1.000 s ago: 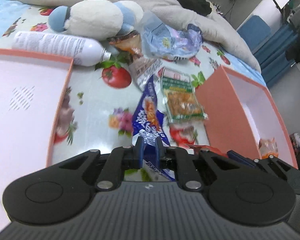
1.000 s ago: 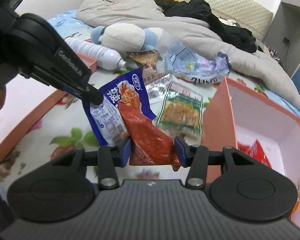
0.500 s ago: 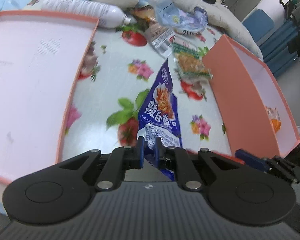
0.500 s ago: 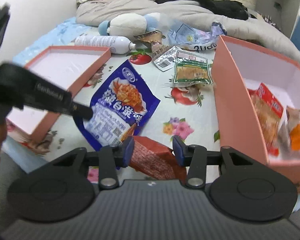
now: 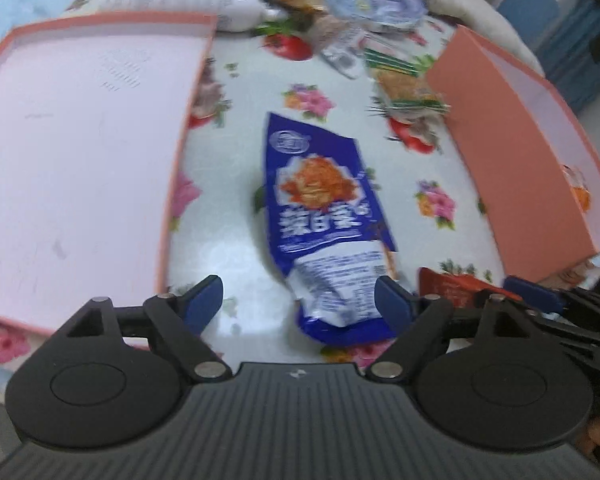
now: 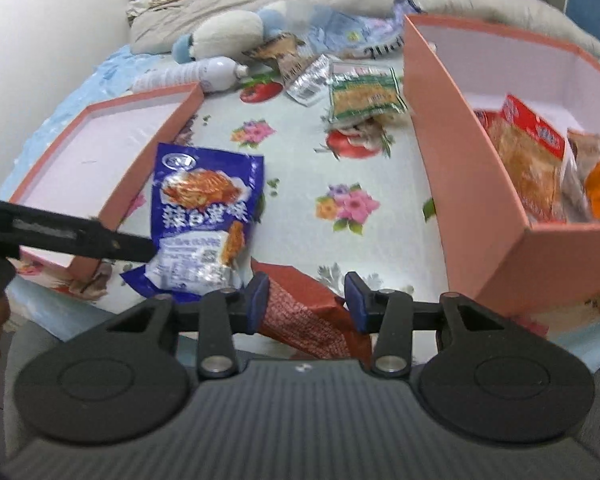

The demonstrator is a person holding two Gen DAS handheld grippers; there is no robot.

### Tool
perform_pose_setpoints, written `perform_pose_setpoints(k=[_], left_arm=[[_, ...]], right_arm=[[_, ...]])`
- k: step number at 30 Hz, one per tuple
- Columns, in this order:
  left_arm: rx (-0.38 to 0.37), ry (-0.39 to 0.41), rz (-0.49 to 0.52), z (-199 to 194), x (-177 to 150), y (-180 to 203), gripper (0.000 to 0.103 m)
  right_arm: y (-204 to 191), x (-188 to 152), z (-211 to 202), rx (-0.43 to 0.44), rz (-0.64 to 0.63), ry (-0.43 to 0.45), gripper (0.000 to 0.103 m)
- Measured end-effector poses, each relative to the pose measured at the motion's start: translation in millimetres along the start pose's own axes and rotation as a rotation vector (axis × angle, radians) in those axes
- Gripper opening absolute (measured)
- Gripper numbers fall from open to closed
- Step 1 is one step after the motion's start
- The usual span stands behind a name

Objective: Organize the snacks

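Snacks are all over the floral sheet on the bed (image 6: 300, 240): the blue snack bag (image 5: 324, 216) lies flat between the shallow pink lid (image 5: 80, 152) and the deep pink box (image 6: 460, 184), and the left hand-held gripper (image 5: 298, 298) sits right over its near end with the fingers spread wide, not pinching anything. Right hand-held gripper (image 6: 306, 296) is clamped on a red snack packet (image 6: 300, 312), just beside the box's near corner. That box already has a couple of packets inside (image 6: 528, 152). Green packet (image 6: 364, 96), white bottle (image 6: 204, 72) and a plush toy (image 6: 228, 32) sit further back.
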State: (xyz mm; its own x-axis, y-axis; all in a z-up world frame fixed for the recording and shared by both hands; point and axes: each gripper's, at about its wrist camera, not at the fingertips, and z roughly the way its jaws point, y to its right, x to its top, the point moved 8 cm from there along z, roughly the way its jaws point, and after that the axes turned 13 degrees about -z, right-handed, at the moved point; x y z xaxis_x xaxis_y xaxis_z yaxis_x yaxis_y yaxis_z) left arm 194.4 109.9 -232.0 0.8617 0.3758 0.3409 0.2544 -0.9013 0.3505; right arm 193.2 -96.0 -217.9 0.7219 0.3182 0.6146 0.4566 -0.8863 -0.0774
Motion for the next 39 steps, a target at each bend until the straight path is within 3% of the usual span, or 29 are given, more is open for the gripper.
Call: perform_pose_setpoints(k=[11,15,19,30,39], left_arm=[[0.017,-0.041,0.049,37,0,22,0.091],[0.028,-0.054,0.053,50,-2,23,0.09],[0.068,-0.016,0.119,54,-9,31,0.09],[0.076,0.006,0.119,50,-18,45,0.057],[0.046,0.039,0.04,20,-18,48,0.047]], right_arm=[[14,-12,13,0.046,0.071,-0.028,0.052],[15,-18,19,0.064,0.079,-0.05,0.065],[16,-28,27,0.104,0.108,-0.072,0.073],[7,-26,26,0.1,0.013,-0.065,0.065],[9,-12,-1,0.061,-0.013,0.0,0.064]])
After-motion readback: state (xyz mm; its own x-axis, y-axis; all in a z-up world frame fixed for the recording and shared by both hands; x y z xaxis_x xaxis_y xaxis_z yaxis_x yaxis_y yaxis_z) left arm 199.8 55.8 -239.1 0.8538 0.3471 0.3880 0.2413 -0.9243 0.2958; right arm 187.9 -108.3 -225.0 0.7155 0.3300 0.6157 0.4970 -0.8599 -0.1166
